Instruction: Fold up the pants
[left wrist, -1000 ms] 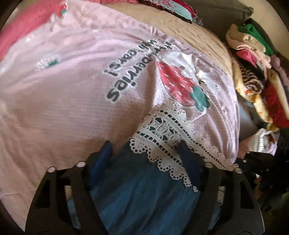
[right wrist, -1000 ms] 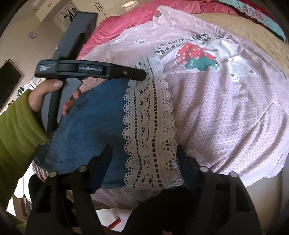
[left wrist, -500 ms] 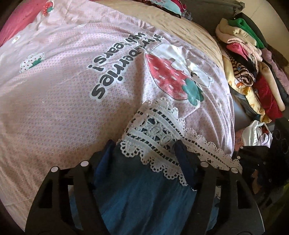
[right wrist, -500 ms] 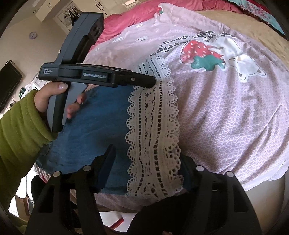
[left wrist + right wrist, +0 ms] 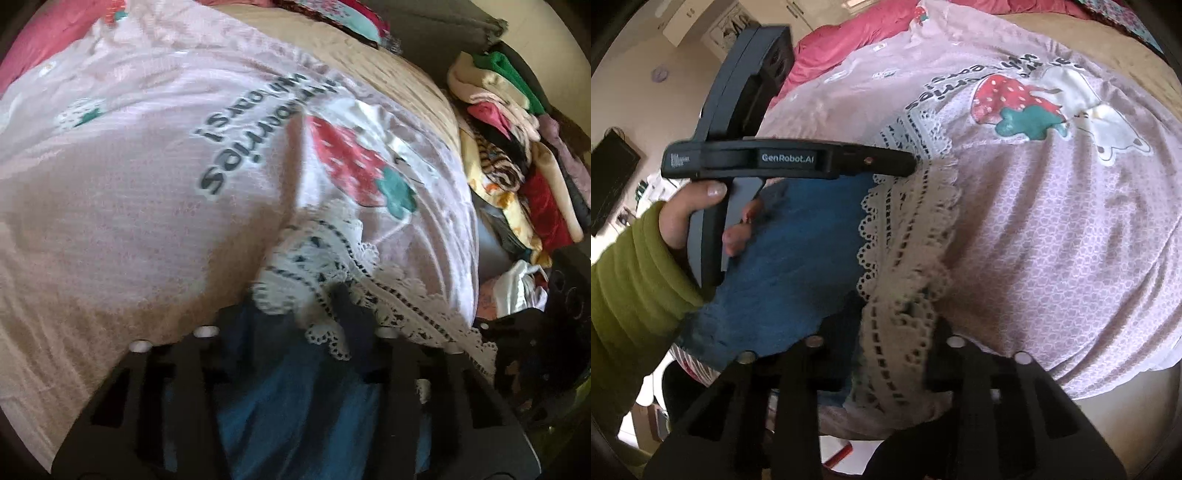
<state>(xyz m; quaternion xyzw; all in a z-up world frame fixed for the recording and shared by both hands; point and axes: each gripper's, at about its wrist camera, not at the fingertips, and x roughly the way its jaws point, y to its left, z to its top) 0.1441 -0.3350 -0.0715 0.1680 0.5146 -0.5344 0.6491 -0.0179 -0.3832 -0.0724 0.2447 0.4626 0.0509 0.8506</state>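
Spread over a pink strawberry-print sheet [image 5: 147, 206], the blue pants [image 5: 798, 240] are clamped at the lace hem [image 5: 908, 236] by both left gripper [image 5: 291, 314] and right gripper [image 5: 886, 317]; corners should be carried level.

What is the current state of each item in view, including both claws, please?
Blue pants: lying on the bed, lace hem bunched between the claws.
Lace hem: crumpled, partly lifted.
Left claw: shut on the lace hem.
Right claw: shut on the lace hem.
Pink strawberry bedspread: spread flat under the pants.
Clothes pile: stacked beside the bed.
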